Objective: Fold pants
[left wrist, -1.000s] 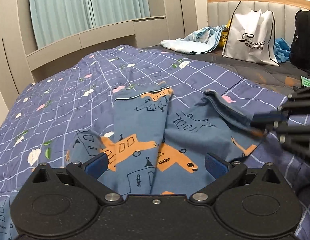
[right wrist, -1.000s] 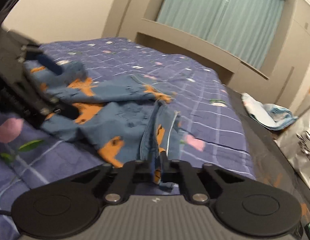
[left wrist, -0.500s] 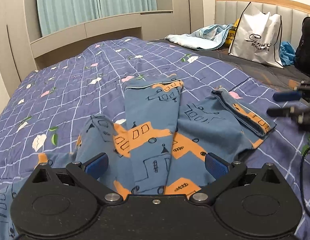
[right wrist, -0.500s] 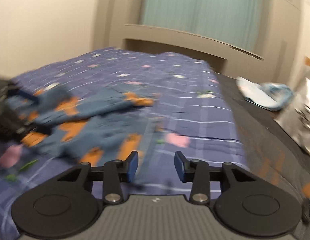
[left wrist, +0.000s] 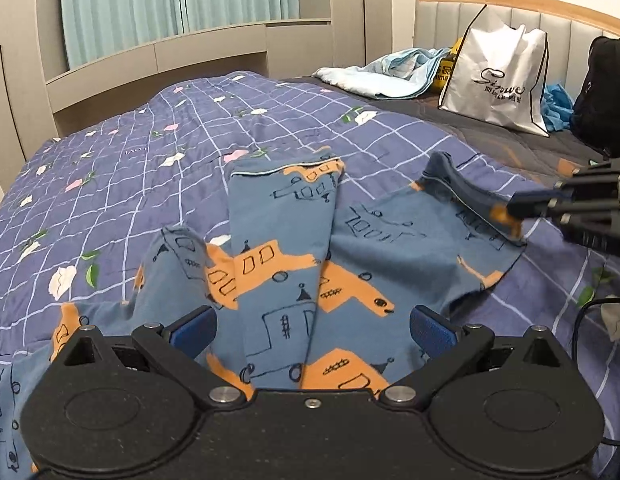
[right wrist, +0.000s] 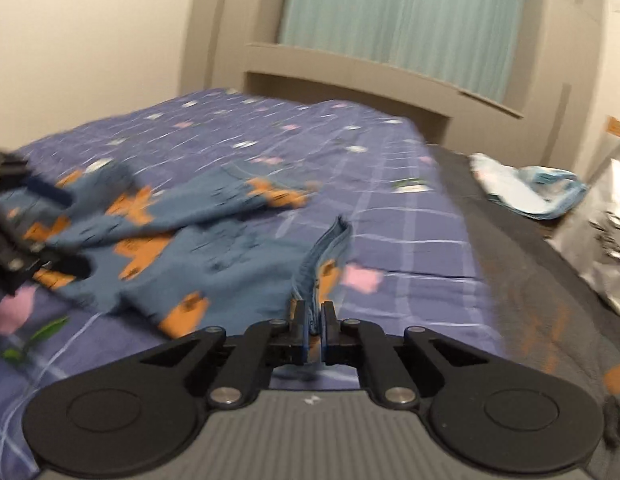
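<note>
Nearest, the left gripper [left wrist: 312,326] hovers over the pants [left wrist: 281,272], its fingers [left wrist: 191,326] spread wide with nothing between them. Right gripper [right wrist: 314,326] has just closed, pinching the waistband edge. Pants lie crumpled on the bed [left wrist: 149,140]; a bag [left wrist: 496,80] stands beyond.

A: What's covering the bed [left wrist: 490,142]?
B: A checked purple quilt [left wrist: 157,152] is lying over most of it.
A: And on that?
B: Blue pants [left wrist: 277,248] are sprawling. A pale cloth [left wrist: 390,76], bag [left wrist: 496,80] and backpack [left wrist: 602,96] are sitting near the headboard.
</note>
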`<state>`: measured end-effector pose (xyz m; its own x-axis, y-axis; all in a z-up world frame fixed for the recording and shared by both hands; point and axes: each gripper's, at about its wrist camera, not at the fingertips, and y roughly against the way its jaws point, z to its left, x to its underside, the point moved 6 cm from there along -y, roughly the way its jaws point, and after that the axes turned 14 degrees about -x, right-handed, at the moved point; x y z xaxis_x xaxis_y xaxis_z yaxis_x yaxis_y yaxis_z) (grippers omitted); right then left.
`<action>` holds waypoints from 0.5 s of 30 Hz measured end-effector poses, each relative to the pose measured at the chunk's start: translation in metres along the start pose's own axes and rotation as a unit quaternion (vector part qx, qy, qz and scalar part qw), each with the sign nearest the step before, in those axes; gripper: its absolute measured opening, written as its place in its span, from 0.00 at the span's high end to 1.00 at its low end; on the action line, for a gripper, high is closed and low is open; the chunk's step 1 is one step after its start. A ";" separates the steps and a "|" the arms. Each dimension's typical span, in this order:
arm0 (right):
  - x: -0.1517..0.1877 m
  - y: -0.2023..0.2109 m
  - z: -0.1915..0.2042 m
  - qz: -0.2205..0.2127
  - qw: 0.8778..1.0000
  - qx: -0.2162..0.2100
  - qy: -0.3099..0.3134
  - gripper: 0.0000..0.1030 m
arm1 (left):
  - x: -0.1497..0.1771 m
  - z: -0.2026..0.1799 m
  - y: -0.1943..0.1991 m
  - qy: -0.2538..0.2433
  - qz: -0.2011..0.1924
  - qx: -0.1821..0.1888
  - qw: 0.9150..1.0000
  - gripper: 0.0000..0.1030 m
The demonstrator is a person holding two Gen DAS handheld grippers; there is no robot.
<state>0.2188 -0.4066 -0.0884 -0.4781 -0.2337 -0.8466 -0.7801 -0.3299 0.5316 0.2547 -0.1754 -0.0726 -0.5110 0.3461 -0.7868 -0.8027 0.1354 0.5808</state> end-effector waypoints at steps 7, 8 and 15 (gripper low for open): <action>0.013 -0.001 -0.047 0.026 0.998 0.022 -0.045 0.93 | 0.002 0.004 -0.004 0.008 0.015 -0.002 1.000 0.01; 0.017 -0.003 -0.050 0.033 0.998 0.022 -0.051 0.92 | 0.002 0.005 -0.004 0.010 0.016 0.000 1.000 0.01; -0.016 0.001 -0.045 0.019 1.000 0.012 -0.009 0.39 | -0.004 0.014 -0.002 0.032 0.016 0.033 0.999 0.01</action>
<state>0.2435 -0.4441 -0.0730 -0.5147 -0.2289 -0.8262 -0.7707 -0.2986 0.5629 0.2623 -0.1643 -0.0677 -0.5554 0.2922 -0.7786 -0.7649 0.1879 0.6162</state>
